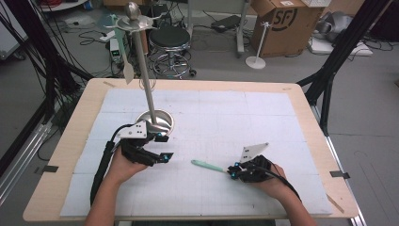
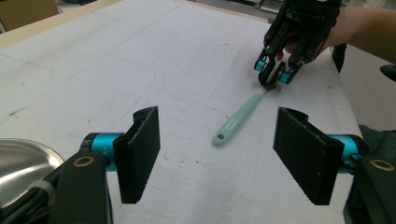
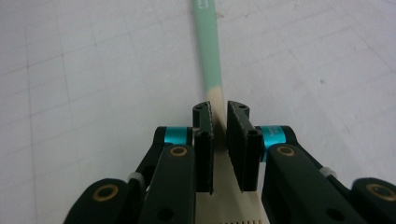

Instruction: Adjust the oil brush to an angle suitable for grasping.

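At four o'clock my right gripper (image 1: 231,172) clamps the spatula (image 1: 207,165), unlifted, unhung; left gripper (image 1: 162,147) waits agape, stand (image 1: 143,70) at eleven.

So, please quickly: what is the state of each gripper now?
Left gripper: open, nothing between its fingers, beside the metal stand base.
Right gripper: closed on the cream end of the green-handled utensil.

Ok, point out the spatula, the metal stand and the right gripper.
spatula (image 2: 233,122), left gripper view, on its green handle.
metal stand (image 1: 146,80), high view, on its upright pole.
right gripper (image 3: 220,122), right gripper view, between its jaw tips, shut on the spatula's cream part.
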Demonstrator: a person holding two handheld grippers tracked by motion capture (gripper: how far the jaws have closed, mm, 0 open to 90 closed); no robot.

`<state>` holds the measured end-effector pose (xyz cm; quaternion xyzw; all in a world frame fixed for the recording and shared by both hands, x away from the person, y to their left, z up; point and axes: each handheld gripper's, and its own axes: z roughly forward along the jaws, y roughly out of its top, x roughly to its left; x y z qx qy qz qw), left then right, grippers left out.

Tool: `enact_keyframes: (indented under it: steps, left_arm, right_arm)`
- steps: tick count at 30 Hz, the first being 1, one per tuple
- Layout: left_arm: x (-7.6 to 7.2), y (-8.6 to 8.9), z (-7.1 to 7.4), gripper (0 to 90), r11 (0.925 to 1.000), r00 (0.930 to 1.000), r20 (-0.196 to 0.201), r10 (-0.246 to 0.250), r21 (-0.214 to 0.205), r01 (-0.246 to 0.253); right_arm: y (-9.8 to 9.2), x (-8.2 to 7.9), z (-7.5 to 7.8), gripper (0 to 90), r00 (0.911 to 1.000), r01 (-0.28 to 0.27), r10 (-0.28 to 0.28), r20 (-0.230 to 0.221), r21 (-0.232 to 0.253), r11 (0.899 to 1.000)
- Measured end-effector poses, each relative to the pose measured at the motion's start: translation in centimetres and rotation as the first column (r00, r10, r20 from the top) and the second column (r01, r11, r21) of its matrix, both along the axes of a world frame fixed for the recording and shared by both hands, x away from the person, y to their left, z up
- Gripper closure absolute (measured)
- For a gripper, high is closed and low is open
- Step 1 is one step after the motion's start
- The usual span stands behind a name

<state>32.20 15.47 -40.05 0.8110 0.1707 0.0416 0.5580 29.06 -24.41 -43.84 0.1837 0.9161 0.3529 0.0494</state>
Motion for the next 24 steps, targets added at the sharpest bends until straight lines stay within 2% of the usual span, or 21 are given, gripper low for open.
enact_keyframes:
  steps: [8,10,14,19,22,24]
  left_arm:
    - [0.0,-0.1,0.0,30.6,0.9999,0.9999,0.0,-0.012,-0.004,0.012]
    - [0.0,-0.1,0.0,30.1,0.9999,1.0,-0.001,-0.009,-0.005,0.009]
    - [0.0,-0.1,0.0,28.7,1.0,1.0,0.002,-0.005,-0.001,0.005]
    - [0.0,-0.2,-0.1,26.9,0.9999,0.9999,-0.01,-0.006,-0.009,0.006]
    - [0.0,-0.3,-0.1,24.8,0.9999,0.9999,-0.01,-0.012,-0.002,0.012]
    - [0.0,-0.2,0.0,24.2,0.9999,0.9999,-0.007,-0.009,-0.004,0.009]
  right_arm:
    - [-1.4,-0.7,0.2,81.4,0.9998,0.013,-0.013,-0.013,-0.016,1.0]
    - [-1.4,-0.6,0.3,78.6,1.0,0.003,-0.003,-0.009,0.003,1.0]
    - [-0.3,-0.1,0.7,75.5,1.0,-0.005,0.005,-0.002,0.035,0.999]
    - [1.5,0.6,0.6,68.5,0.9997,-0.02,0.02,-0.013,0.025,0.999]
    - [2.3,0.9,0.1,71.8,0.9994,-0.029,0.029,-0.02,-0.026,0.999]
    - [2.3,0.9,0.2,79.0,0.9995,-0.031,0.031,-0.012,-0.026,0.999]
